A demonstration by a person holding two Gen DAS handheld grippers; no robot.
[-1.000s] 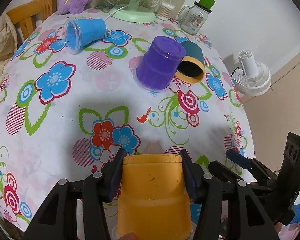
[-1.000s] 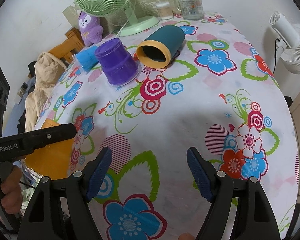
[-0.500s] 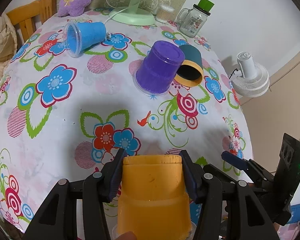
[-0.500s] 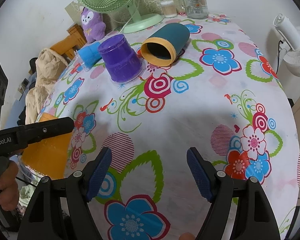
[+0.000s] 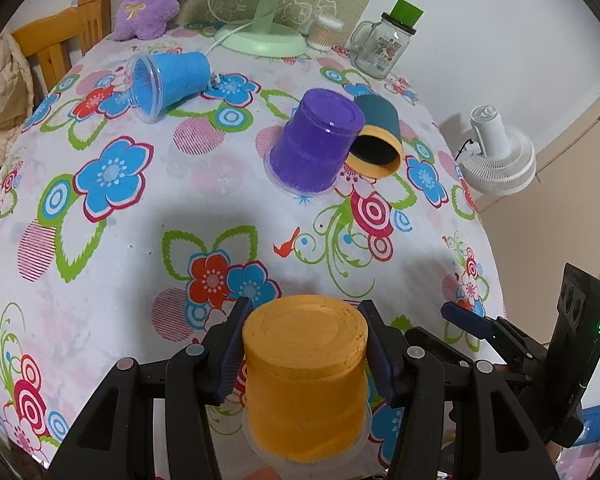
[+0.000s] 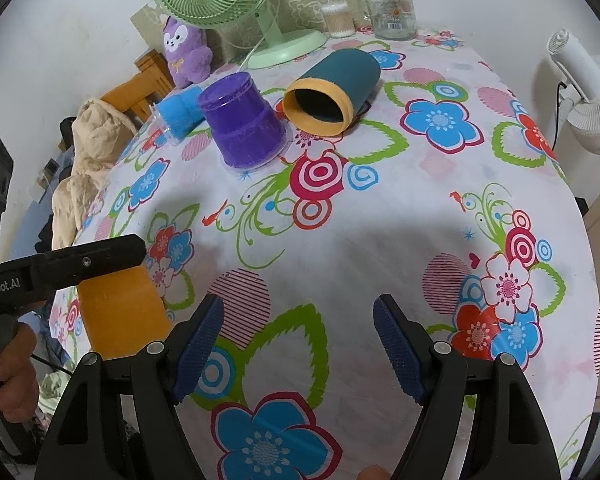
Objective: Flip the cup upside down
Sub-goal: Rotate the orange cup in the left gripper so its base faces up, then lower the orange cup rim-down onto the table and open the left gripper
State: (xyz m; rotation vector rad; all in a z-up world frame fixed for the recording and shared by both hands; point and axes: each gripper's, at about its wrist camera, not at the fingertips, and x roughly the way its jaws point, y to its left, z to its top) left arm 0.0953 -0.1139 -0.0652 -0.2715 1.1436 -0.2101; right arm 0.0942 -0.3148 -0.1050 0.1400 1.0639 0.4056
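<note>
Orange ribbed plastic cup [image 5: 306, 380] stands base-up at the near edge of the flower-print tablecloth [image 5: 112, 240], clamped between the left gripper's [image 5: 305, 354] blue pads. Right gripper [image 6: 298, 344] hovers beside it, jaws wide apart. Farther back, an inverted purple plastic cup [image 5: 314, 146] touches a teal cylinder with orange rim [image 5: 376, 142] lying sideways.

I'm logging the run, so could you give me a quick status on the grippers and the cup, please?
Left gripper shut on orange cup, base up, rim down. Right gripper open, holding nothing. Purple cup and teal cup farther back, not in the way.
</note>
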